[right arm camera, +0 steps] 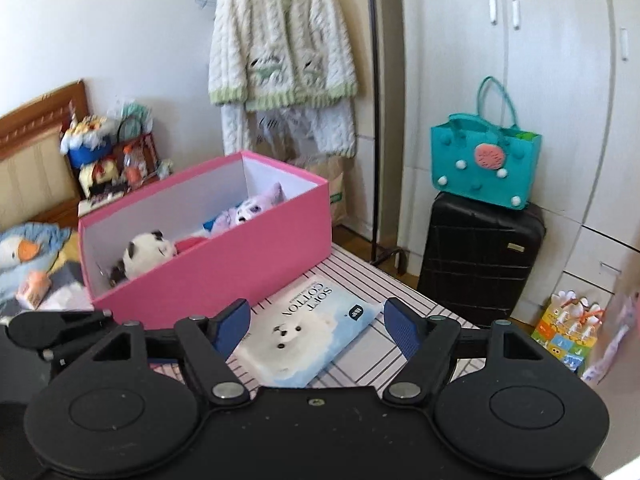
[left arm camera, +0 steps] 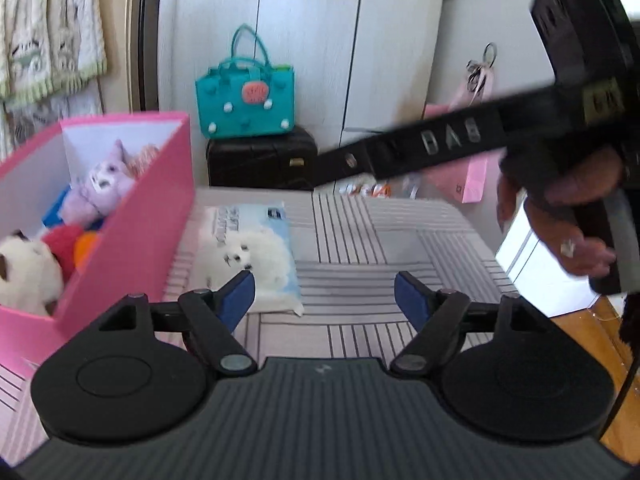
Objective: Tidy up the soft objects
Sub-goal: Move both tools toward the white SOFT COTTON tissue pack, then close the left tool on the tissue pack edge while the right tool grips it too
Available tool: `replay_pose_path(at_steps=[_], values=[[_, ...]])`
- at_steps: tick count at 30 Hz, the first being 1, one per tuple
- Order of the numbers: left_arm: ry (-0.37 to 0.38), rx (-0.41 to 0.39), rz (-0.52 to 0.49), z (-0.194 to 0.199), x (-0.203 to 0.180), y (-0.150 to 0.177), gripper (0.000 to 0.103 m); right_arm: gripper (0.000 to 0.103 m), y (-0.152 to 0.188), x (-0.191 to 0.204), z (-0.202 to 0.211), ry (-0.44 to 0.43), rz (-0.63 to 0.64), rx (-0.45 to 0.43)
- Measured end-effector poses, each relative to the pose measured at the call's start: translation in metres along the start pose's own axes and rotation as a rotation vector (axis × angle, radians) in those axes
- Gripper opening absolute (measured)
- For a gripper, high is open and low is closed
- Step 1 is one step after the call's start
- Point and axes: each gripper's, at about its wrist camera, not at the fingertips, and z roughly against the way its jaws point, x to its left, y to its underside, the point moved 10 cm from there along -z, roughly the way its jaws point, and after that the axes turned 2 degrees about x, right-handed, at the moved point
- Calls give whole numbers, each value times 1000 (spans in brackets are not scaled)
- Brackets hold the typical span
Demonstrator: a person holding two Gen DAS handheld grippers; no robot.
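Both grippers empty, jaws spread wide, nothing between the blue pads. Left gripper hangs over the striped bed cover; its left finger's tip overlaps the near edge of the soft cotton tissue pack, contact unclear. Right gripper frames the same pack from its own view, pack lying flat on the cover between the fingers but below them, not pinched. Pink box sits on the bed just beside the pack, open top. Inside: black-and-white plush at the near end, purple plush at the far end, red and orange soft bits between them in the left view. Right hand and its gripper body show at the upper right of the left view. Background: teal bag on top of a black suitcase, knit cardigan hanging on the wall.
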Motion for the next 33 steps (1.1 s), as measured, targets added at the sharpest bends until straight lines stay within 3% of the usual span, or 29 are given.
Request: replay_pose_path(at_steps=[4,7,10,13,18,30,33], values=[[-72,45,26,-22,7,10,78,78,-5,-10,-24,-55,34,62],[-68,86,15,-33,6,18,78,78,-7,-15,-44,-101,65,115],[-94,81,36,-38,11,20,78,76,-11,-17,-64,-201,72,135],[-134,76,66,-43,21,19,78,76,-18,-25,-82,-244,47,133],[-103,112,197,-51,37,20,79,73,-10,-28,-124,-231,102,221],[-61,113,283,-63,43,23,80,73,-7,-30,-177,-339,102,325],[-92,90,226,-65,41,24,79,74,3,-30,-176,-354,83,327]])
